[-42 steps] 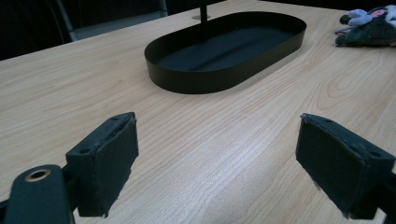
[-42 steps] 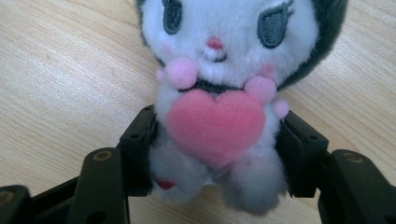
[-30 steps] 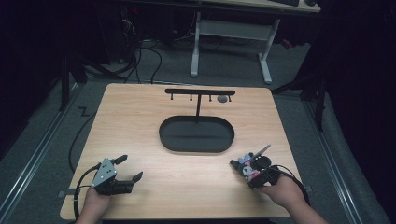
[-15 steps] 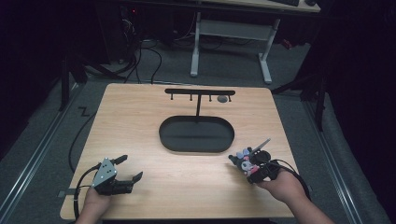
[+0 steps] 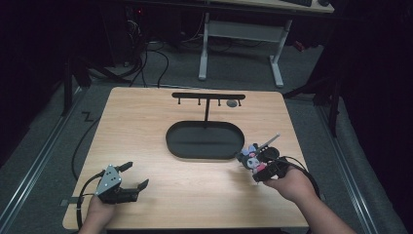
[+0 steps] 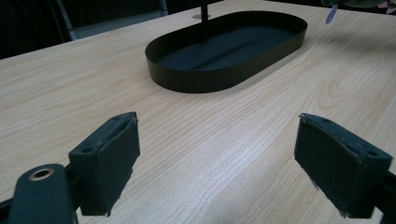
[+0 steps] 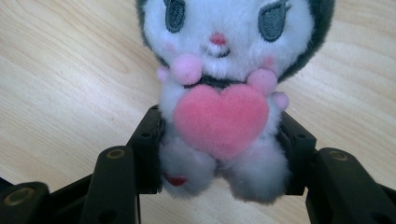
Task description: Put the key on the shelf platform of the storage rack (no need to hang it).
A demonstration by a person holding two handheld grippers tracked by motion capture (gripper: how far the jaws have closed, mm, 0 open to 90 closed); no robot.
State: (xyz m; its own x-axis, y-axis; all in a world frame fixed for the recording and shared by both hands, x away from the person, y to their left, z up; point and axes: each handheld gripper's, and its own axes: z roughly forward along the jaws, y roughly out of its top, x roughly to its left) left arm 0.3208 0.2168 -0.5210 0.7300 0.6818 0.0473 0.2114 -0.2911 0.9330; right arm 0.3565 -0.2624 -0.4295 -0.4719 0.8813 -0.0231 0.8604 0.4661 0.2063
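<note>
A small plush toy (image 7: 219, 93) with a white face, dark hood and a pink heart on its chest is pinched at the body between the jaws of my right gripper (image 7: 219, 158). In the high view the plush toy (image 5: 251, 157) is held above the table right of the black oval tray (image 5: 204, 140), with the right gripper (image 5: 260, 168) just behind it. Near the front left corner of the table, my left gripper (image 5: 130, 176) stands open with nothing between its pads (image 6: 109, 163); the black oval tray (image 6: 205, 79) lies ahead of it.
A black T-shaped hanger rack (image 5: 208, 97) with small hooks rises from the far side of the tray. The wooden table (image 5: 146, 131) has bare surface on the left and at the front. Cables and a desk frame (image 5: 241, 34) lie on the floor beyond.
My right gripper has lifted the plush toy and carried it slightly toward the tray. The left gripper has stayed in place.
</note>
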